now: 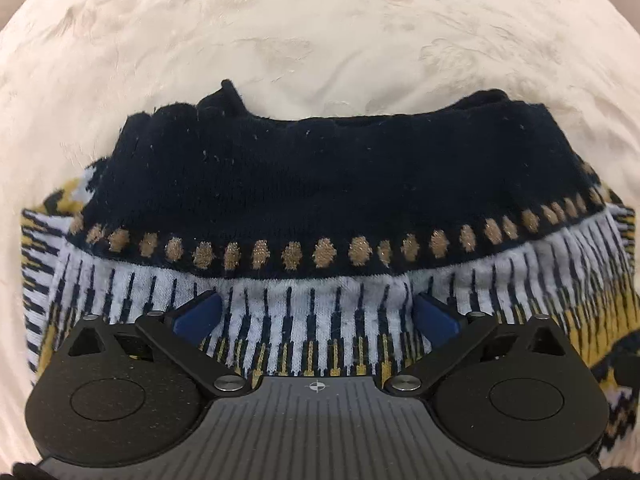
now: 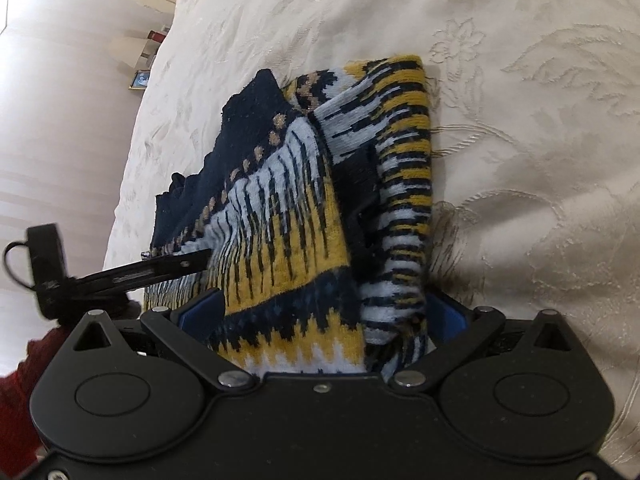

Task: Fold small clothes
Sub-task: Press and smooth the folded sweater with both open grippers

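while folded sweater lies on bedspread, left gripper and right gripper spread wide astride it.

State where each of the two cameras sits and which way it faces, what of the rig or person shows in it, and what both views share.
Left wrist: sits on the left gripper, looking along its open fingers across the knitted sweater to the cream bedspread.
Right wrist: sits on the right gripper, looking along the sweater's folded length; its fingers straddle the sweater's end, and the left gripper reaches in from the left, with a red sleeve below.
Shared: sweater, bedspread, left gripper.
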`<state>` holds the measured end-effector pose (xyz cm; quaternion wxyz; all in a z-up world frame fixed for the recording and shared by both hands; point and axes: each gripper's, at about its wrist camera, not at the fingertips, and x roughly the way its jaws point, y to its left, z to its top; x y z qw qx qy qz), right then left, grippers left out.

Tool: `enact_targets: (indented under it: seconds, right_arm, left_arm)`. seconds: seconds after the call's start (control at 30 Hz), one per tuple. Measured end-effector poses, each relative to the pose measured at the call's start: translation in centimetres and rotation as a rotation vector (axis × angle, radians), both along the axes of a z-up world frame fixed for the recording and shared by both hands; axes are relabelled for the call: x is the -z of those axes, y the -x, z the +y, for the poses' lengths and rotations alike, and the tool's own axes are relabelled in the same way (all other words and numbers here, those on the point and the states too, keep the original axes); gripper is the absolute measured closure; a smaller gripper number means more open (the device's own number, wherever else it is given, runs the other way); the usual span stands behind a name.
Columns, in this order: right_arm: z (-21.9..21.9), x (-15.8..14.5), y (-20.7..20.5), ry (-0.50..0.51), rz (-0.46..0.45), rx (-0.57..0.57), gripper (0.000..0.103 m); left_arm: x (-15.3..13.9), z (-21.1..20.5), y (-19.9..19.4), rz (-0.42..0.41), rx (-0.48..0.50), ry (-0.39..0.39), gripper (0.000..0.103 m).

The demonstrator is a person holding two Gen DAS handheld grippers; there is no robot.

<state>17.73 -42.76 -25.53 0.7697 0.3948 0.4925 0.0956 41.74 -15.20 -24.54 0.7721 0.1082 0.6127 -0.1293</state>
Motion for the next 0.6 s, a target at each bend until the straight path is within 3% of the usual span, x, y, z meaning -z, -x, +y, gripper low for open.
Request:
enact_targets:
  seconds: [0.43,0.47,0.53,0.57,0.6]
  right_arm:
    - [0.3,0.0,-4.6,-0.040,-0.064,-0.069,0.002]
    - [0.4,0.0,-4.8,-0.035,-0.063,-0.072,0.005]
    - [0.4,0.0,-4.9,-0.002,-0.059,-0.082,0.027]
    - [0.2,0.1,-4.9,0.022,-0.045,-0.085,0.048]
    - [-0.1,0.3,-4.9,0.018,-0.037,-0.087,0.056]
  left_arm:
    - [-0.3,0.1,0.4,-0.009,0.002,-0.010,0.000]
    - [-0.4,0.0,0.6,-0.011,0.002,-0.011,0.000]
    - [-0.5,-0.2,0.8,-0.016,0.000,-0.012,0.000]
    - [-0.5,-0.2,0.9,-0.017,0.001,-0.013,0.000]
    - [-0.5,-0.3,0.9,-0.017,0.002,-0.014,0.000]
